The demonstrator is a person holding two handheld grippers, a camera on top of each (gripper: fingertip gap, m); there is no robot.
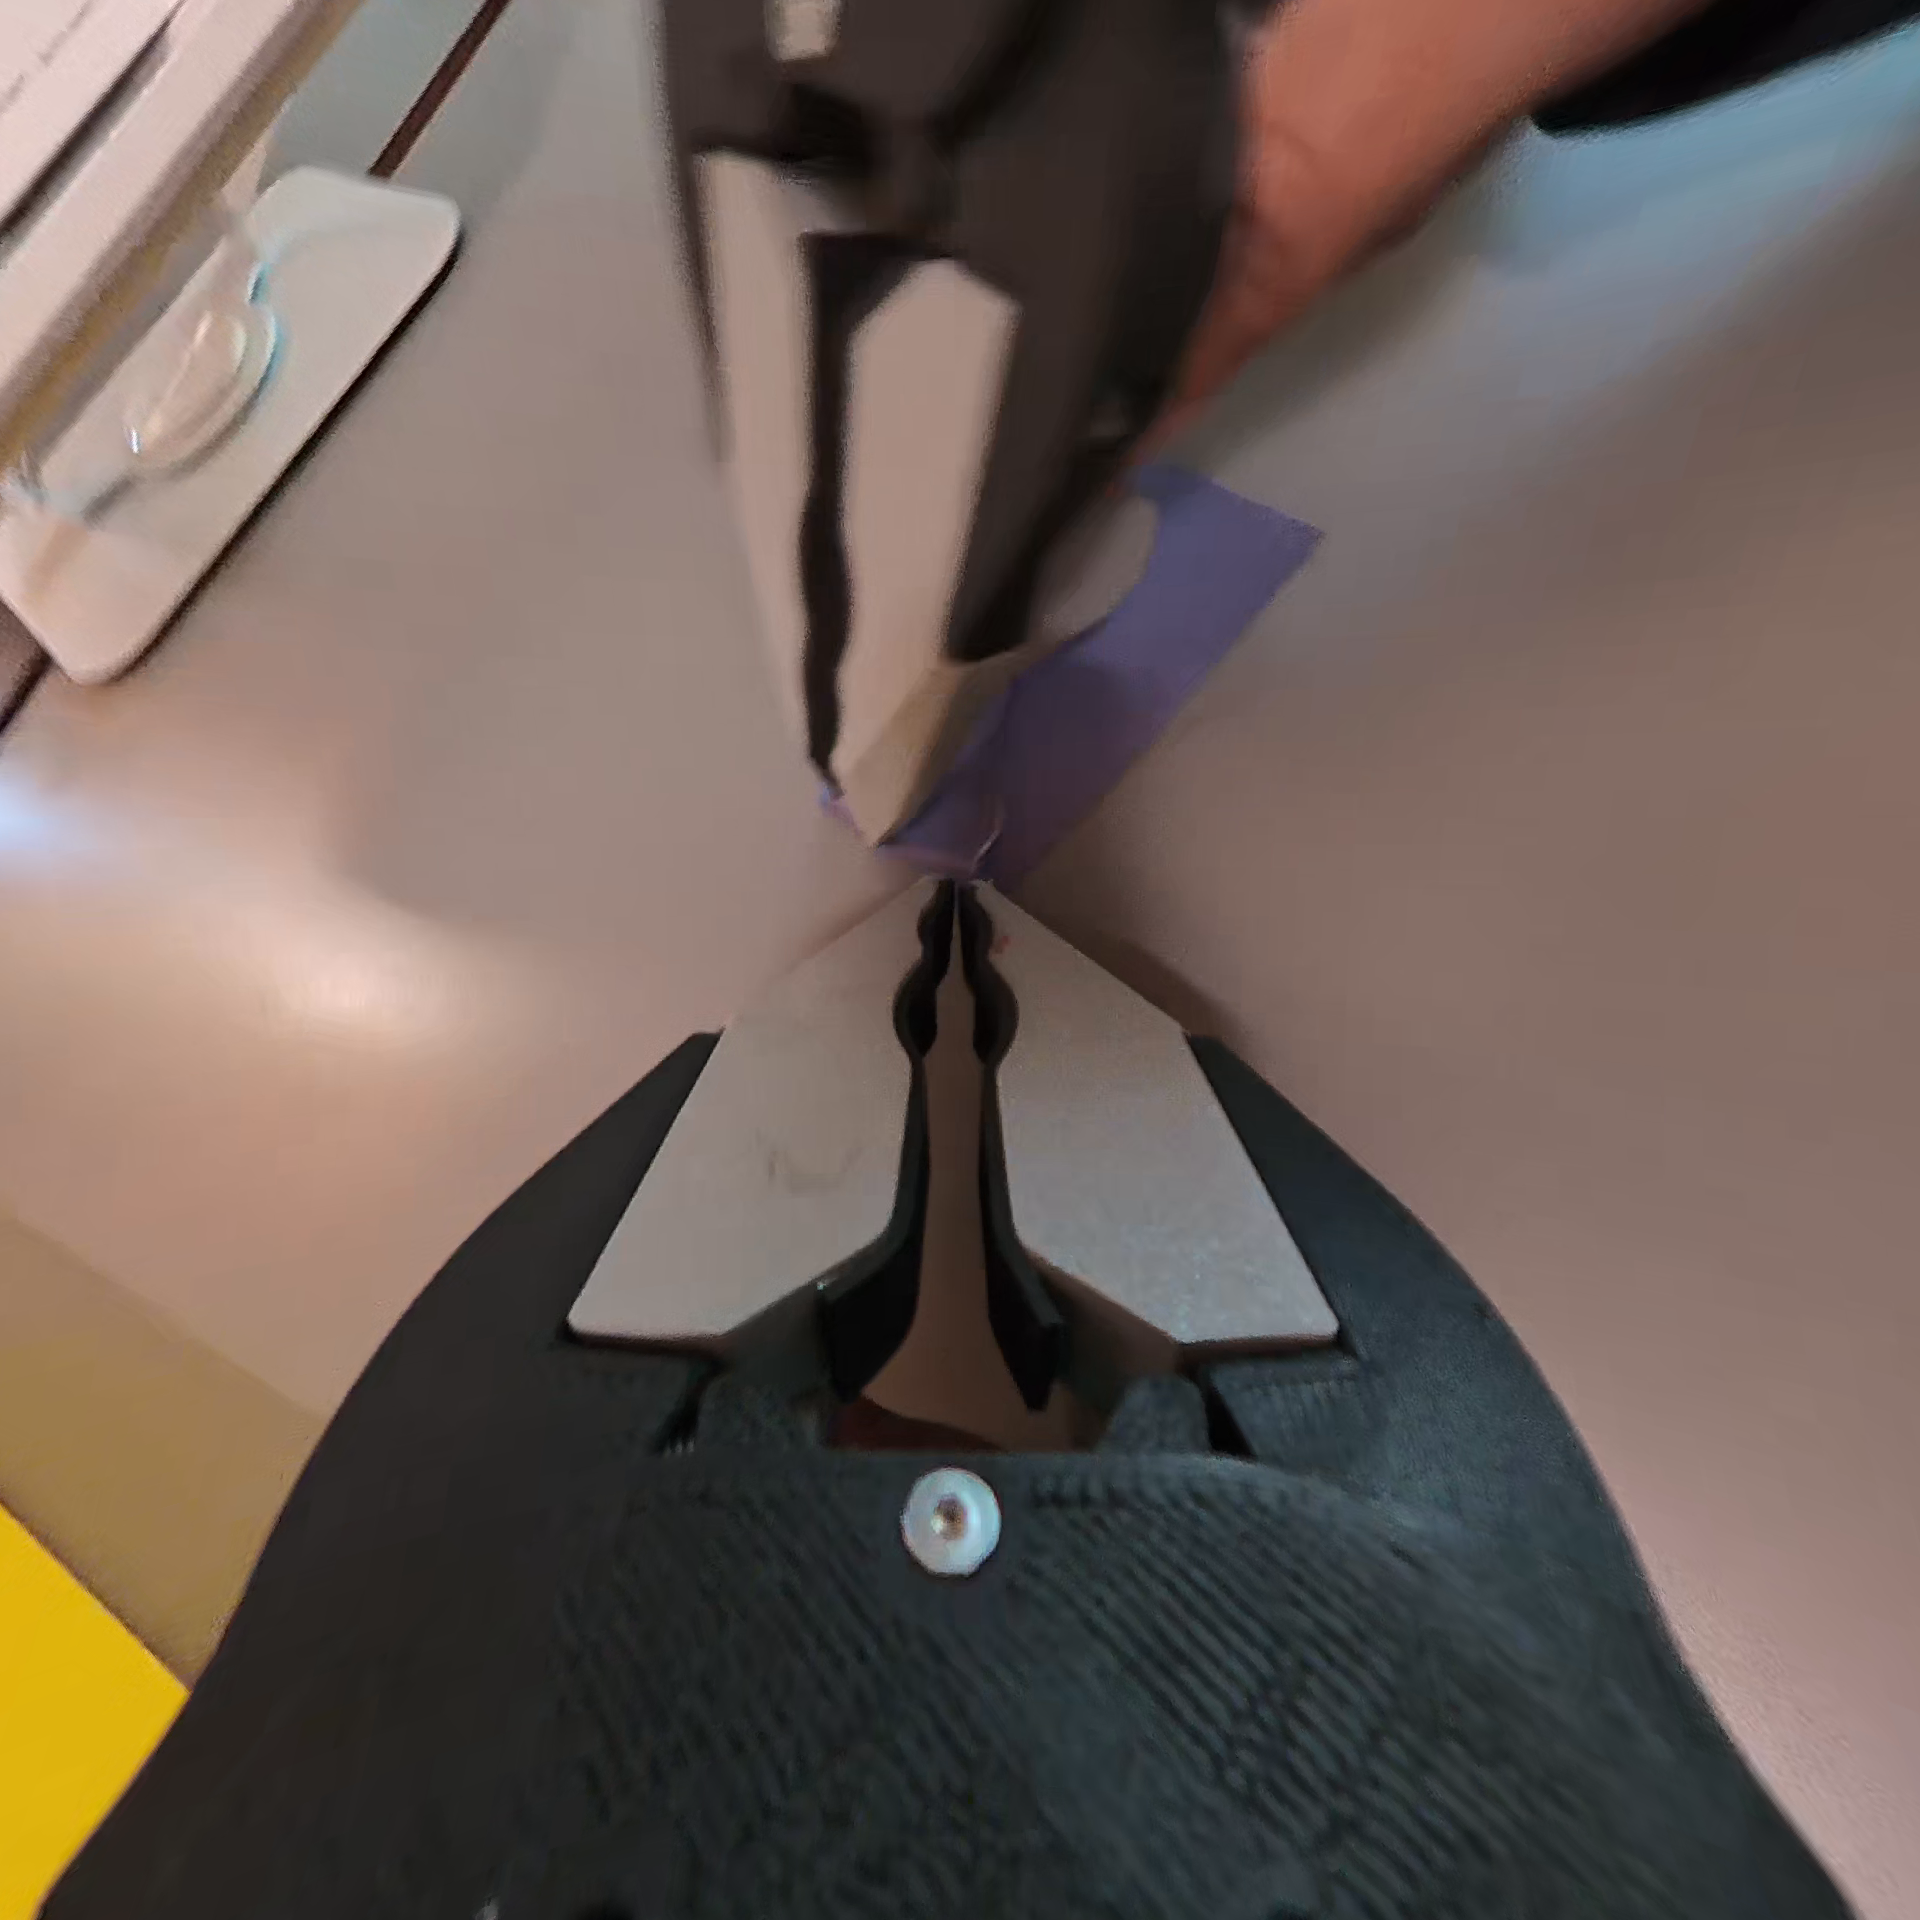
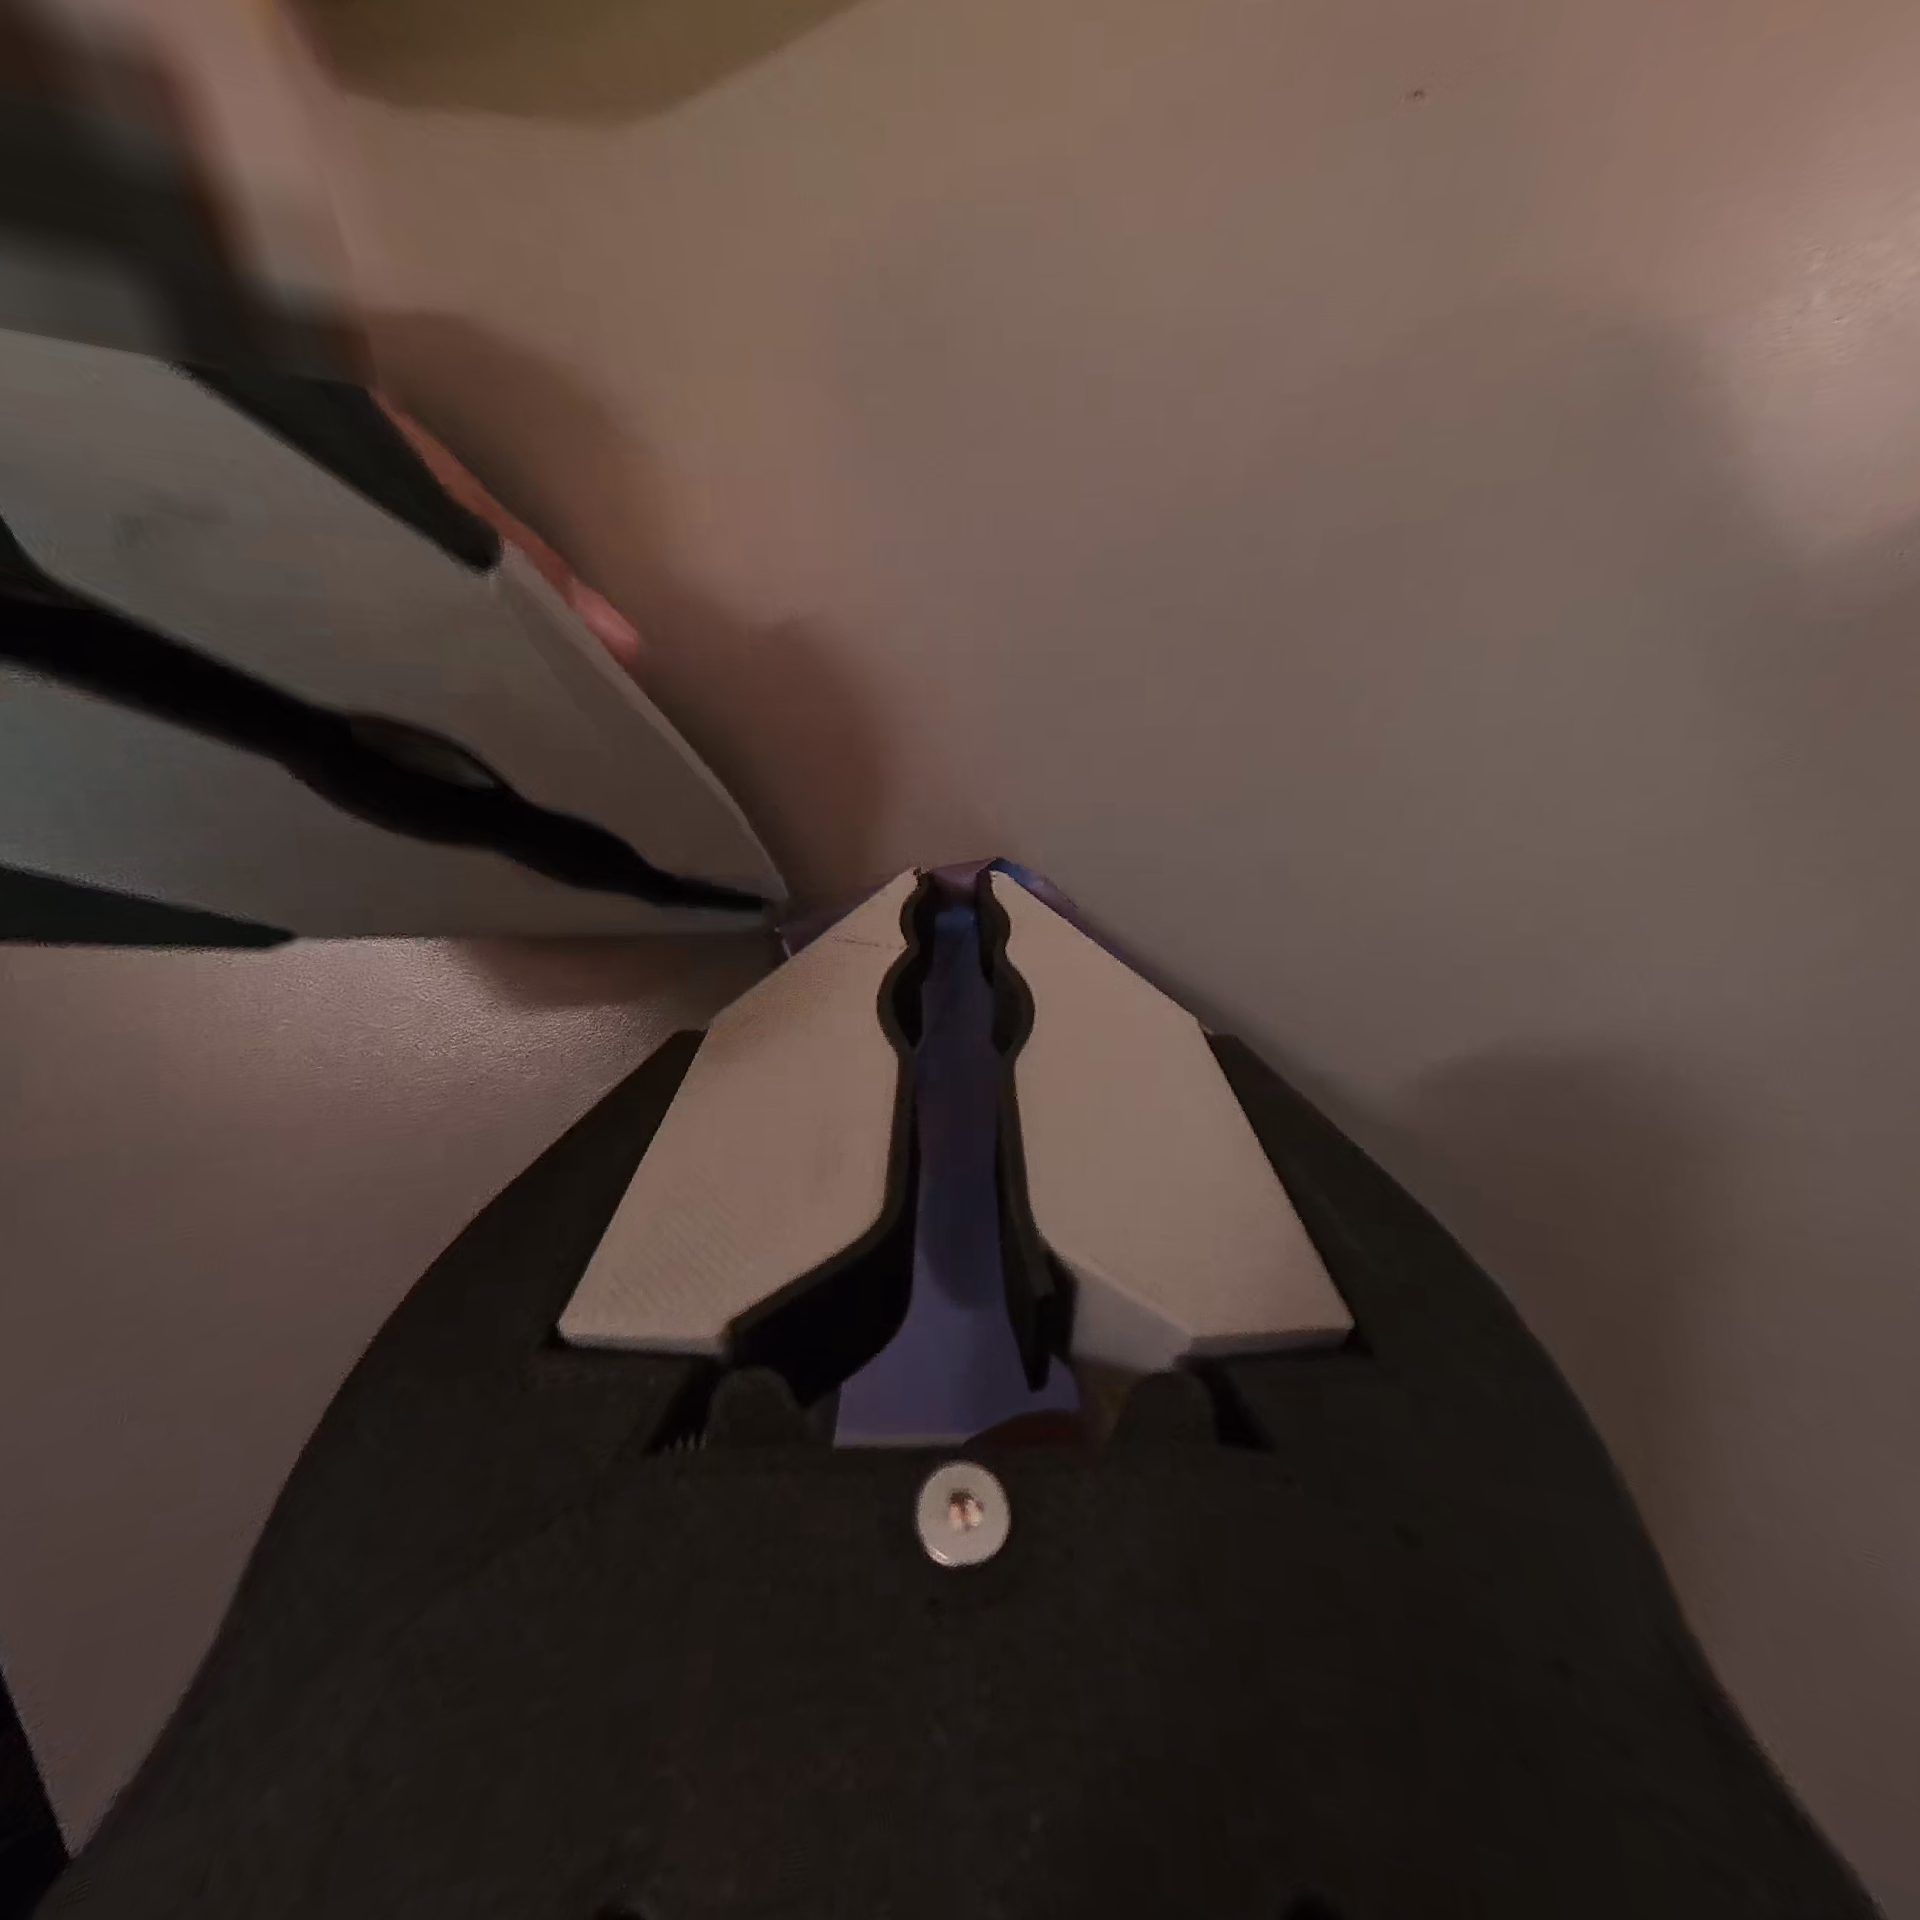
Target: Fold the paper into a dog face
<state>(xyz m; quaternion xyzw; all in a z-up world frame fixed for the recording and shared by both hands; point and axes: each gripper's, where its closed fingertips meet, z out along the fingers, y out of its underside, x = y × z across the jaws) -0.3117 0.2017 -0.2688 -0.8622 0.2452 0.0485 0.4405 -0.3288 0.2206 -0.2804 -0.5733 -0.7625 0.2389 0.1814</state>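
Observation:
The purple paper [image 1: 1101, 696] lies folded on the pale table, seen small in the left wrist view. My left gripper [image 1: 954, 896] is shut, its tips pinching the paper's near corner. My right gripper [image 1: 847, 800] comes down from the top of that view onto the same end of the paper. In the right wrist view the right gripper [image 2: 956, 881] is shut on the paper [image 2: 951, 1195], which shows as a purple strip between its fingers. The left gripper [image 2: 774, 914] reaches in from the left, tips touching the paper's edge. Most of the paper is hidden.
A white flat stand base [image 1: 343, 312] with a clear plastic piece on it sits at the table's far left. A yellow object [image 1: 62, 1714] is at the near left edge. A person's hand [image 1: 1403, 208] holds the right gripper. Only a small space, under 4 cm, lies between the two pairs of fingers.

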